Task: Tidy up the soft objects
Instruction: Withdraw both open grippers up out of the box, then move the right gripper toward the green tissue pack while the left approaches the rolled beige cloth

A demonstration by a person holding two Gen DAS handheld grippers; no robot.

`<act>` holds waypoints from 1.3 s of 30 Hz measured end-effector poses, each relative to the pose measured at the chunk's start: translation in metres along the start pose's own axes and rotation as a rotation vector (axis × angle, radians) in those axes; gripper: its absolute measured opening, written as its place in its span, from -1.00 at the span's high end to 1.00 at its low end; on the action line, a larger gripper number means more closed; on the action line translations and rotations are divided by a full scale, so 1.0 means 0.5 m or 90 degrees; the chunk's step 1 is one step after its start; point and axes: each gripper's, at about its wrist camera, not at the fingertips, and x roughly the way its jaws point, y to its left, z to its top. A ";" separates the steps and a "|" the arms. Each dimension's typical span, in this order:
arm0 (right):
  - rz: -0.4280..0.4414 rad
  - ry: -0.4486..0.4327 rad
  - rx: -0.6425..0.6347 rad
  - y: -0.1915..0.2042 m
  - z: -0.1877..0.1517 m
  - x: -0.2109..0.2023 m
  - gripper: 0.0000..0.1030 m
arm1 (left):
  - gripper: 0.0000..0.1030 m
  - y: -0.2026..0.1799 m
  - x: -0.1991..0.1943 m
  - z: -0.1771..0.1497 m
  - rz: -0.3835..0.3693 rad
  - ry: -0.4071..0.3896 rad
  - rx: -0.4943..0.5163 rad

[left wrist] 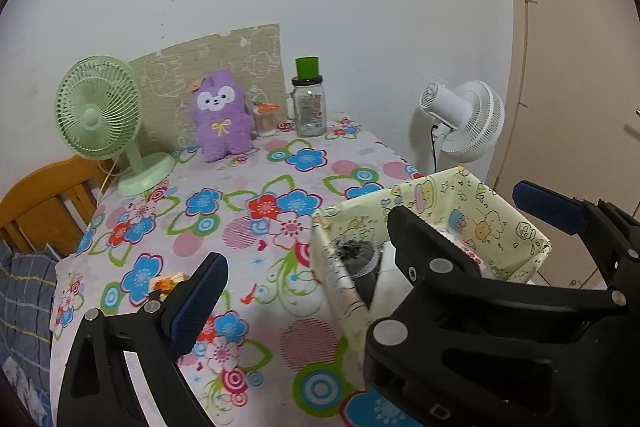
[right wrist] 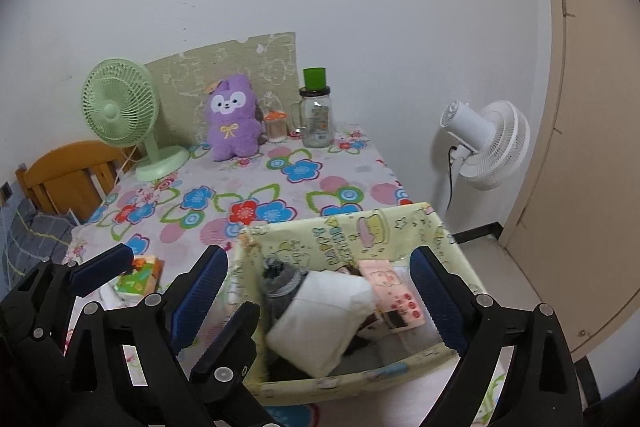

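A flowered cloth covers the surface (right wrist: 248, 187), which stands in a corner of white walls. At its near right edge sits a pale yellow fabric bin (right wrist: 348, 231) printed with cartoons. Inside lie a folded white cloth (right wrist: 320, 319), a grey sock (right wrist: 280, 283) to its left and a pink patterned piece (right wrist: 394, 295) to its right. A small colourful packet (right wrist: 140, 277) lies on the near left of the surface.

The right gripper (right wrist: 320, 299) hangs over the bin with its jaws wide apart and empty, the white cloth between them but not gripped. The left gripper (left wrist: 372, 247) has its jaws wide open and empty too, spanning the bin's left wall.

At the far side a purple plush toy (left wrist: 222, 115) sits upright against a beige panel (left wrist: 224, 55), between a green desk fan (left wrist: 100, 115) on the left and a glass jar (left wrist: 308, 107) topped by a green cup on the right. A white fan (right wrist: 488, 143) stands beyond the surface's right edge, near a beige door (right wrist: 592, 147). A wooden headboard (right wrist: 68, 171) shows far left.
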 end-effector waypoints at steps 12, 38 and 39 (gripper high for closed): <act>0.022 -0.006 -0.008 0.086 -0.014 -0.012 -0.84 | -0.91 0.079 -0.028 -0.032 0.028 -0.005 -0.016; 0.072 0.022 -0.043 0.251 -0.046 0.035 -0.84 | -0.90 0.234 -0.028 -0.091 0.075 0.010 -0.069; 0.073 0.024 -0.044 0.255 -0.047 0.038 -0.84 | -0.90 0.239 -0.026 -0.094 0.078 0.011 -0.071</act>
